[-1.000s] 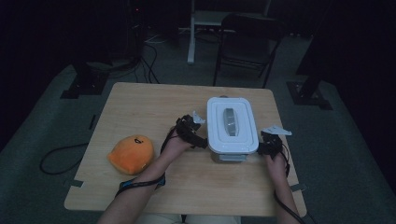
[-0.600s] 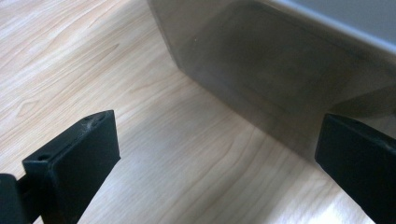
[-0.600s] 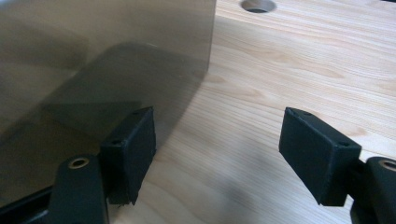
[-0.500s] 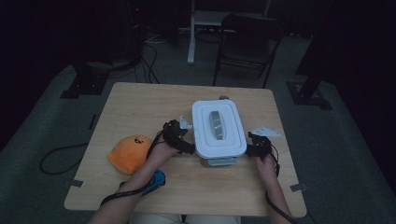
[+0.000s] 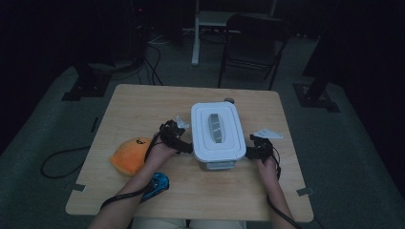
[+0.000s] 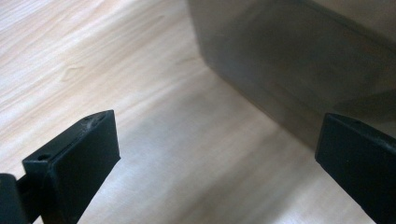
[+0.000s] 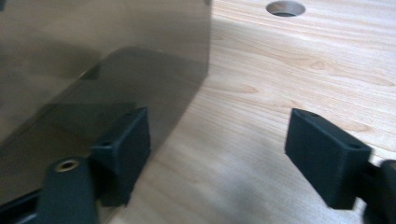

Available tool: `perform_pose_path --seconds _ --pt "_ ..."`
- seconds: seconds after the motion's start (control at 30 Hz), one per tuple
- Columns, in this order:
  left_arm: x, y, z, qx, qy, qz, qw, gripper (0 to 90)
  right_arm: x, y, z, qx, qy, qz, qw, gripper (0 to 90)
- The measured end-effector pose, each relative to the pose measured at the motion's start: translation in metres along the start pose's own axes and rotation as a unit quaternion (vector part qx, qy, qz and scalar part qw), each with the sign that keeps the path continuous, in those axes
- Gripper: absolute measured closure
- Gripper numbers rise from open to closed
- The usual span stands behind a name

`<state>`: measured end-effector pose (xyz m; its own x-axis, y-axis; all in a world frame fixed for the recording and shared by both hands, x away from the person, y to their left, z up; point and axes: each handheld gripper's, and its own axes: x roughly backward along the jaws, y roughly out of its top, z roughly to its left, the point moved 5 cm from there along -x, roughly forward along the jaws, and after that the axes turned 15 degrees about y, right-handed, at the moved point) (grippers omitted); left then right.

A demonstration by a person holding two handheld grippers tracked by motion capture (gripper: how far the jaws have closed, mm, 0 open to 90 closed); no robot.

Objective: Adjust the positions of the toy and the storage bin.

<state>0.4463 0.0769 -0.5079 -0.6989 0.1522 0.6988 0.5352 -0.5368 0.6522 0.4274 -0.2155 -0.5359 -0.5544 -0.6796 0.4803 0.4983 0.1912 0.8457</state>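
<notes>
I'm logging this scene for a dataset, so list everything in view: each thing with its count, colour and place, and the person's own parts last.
Lidded storage container: 1, white lid over a translucent body, table centre between the two grippers.
Plush toy: 1, orange, near the table's left edge.
Small blue object: 1, blue, on the table under the left forearm; too dim to identify.
Table: 1, light wood, with a round hole in its top.
Folding chair: 1, dark, on the floor beyond the table.
Left gripper: 1, black, jaws open beside the container's left side.
Right gripper: 1, black, jaws open at the container's right side.
Forearms: 2, entering from the bottom edge.
</notes>
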Motion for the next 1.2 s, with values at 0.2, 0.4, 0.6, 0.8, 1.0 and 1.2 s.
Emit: perform_pose_path --seconds 0.2,0.4,0.6,0.8,1.0,1.2 --pt "-0.008 0.01 0.015 0.019 0.031 0.006 0.9993 0.4 -0.01 0.008 -0.013 0.0 -0.023 0.015 0.9996 20.5" --pt "-0.014 0.014 0.017 0.016 0.009 0.02 0.9996 0.4 -0.016 0.023 -0.018 0.002 -0.021 0.013 0.9997 19.6" --pt "-0.01 0.015 0.008 0.005 0.008 0.018 0.9998 0.5 -0.014 0.028 -0.014 0.017 -0.018 0.021 0.9995 25.8" --pt "-0.002 0.014 0.001 -0.011 0.01 0.013 0.9998 0.5 -0.01 0.028 -0.009 0.035 -0.017 0.03 0.9988 27.8" --pt "0.007 0.01 -0.01 -0.022 0.006 0.009 0.9997 0.5 -0.001 0.025 -0.004 0.041 -0.002 0.026 0.9988 29.0" --pt "0.019 0.003 -0.022 -0.041 -0.004 0.004 0.9991 0.5 0.013 0.016 0.004 0.056 0.008 0.029 0.998 29.1"
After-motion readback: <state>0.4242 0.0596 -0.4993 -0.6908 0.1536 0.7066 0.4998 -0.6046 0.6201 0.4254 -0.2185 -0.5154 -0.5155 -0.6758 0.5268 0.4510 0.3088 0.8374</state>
